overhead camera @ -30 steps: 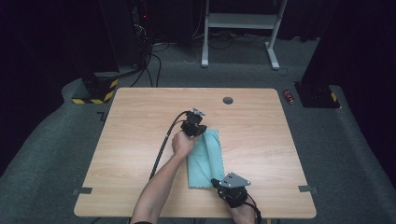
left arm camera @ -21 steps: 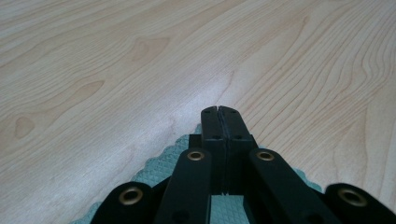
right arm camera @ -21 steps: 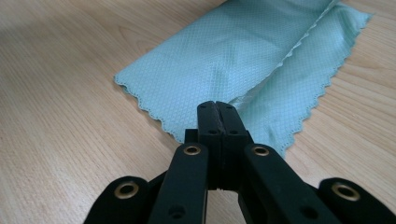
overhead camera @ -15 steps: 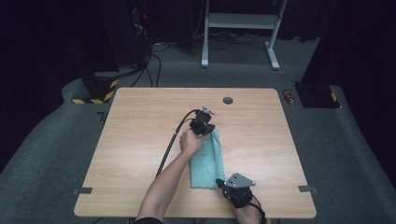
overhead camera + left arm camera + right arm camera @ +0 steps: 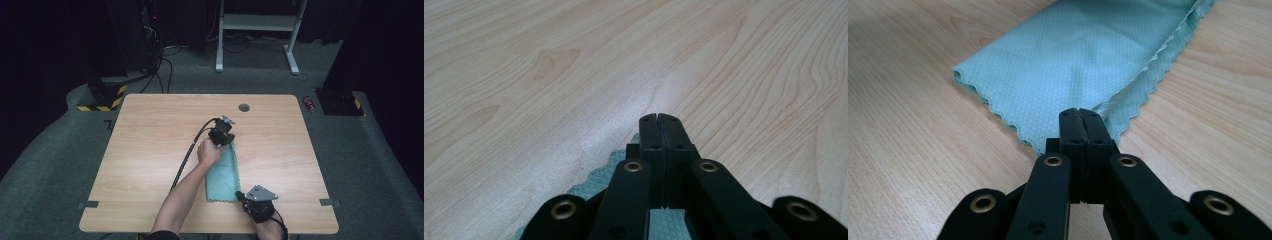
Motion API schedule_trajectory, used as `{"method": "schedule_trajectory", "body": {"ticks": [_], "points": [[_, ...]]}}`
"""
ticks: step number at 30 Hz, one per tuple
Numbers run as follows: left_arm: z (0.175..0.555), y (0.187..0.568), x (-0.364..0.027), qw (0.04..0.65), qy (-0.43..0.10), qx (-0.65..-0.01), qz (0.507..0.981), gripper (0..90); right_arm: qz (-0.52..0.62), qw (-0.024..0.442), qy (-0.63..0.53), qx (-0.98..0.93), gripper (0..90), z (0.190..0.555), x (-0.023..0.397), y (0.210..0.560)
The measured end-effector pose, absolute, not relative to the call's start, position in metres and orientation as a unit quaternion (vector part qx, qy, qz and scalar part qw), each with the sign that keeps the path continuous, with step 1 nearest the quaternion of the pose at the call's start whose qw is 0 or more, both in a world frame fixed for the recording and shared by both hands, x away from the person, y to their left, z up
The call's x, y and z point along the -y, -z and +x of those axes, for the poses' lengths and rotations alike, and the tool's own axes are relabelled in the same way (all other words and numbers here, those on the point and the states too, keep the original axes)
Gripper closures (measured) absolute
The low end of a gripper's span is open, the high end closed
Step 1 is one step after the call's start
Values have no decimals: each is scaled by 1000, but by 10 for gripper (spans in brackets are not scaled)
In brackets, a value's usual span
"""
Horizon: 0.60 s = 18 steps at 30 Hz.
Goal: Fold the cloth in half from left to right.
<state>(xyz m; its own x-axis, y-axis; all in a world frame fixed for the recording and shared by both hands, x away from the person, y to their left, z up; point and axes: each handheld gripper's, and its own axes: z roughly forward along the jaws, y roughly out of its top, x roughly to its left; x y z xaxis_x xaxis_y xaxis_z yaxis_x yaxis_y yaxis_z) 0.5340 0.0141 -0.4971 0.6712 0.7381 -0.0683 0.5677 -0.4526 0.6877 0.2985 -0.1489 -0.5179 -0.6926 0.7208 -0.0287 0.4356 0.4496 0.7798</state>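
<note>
A teal cloth (image 5: 225,175) lies folded in a long strip on the wooden table (image 5: 150,150). My left gripper (image 5: 227,141) sits at the strip's far end, jaws shut, a hand around its body. In the left gripper view the shut jaws (image 5: 658,117) reach past the scalloped cloth (image 5: 594,182) edge, with fabric running in under them. My right gripper (image 5: 241,196) is at the strip's near right corner. In the right gripper view its jaws (image 5: 1080,112) are shut where the cloth (image 5: 1073,55) corner meets them; two layers show along the right edge.
A round cable hole (image 5: 244,107) is set in the table's far side. The left gripper's cable (image 5: 187,152) trails across the table beside the forearm. A white desk frame (image 5: 257,22) and a small red object (image 5: 310,102) are on the floor beyond.
My left gripper has slid to the right along the far end, taking the cloth's far end with it. The right gripper has stayed at the near corner.
</note>
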Motion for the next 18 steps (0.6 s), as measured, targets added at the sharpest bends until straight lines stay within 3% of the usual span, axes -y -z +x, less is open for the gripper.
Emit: {"method": "schedule_trajectory", "body": {"ticks": [6, 14, 18], "points": [[535, 501, -11, 352, -126, -389, 842, 882, 354, 178, -388, -832, 892, 299, 152, 520], [529, 493, -22, 361, -152, -401, 828, 680, 353, 185, -384, -833, 755, 302, 152, 519], [519, 487, -39, 361, -159, -406, 825, 625, 357, 187, -387, -829, 746, 313, 154, 514]]}}
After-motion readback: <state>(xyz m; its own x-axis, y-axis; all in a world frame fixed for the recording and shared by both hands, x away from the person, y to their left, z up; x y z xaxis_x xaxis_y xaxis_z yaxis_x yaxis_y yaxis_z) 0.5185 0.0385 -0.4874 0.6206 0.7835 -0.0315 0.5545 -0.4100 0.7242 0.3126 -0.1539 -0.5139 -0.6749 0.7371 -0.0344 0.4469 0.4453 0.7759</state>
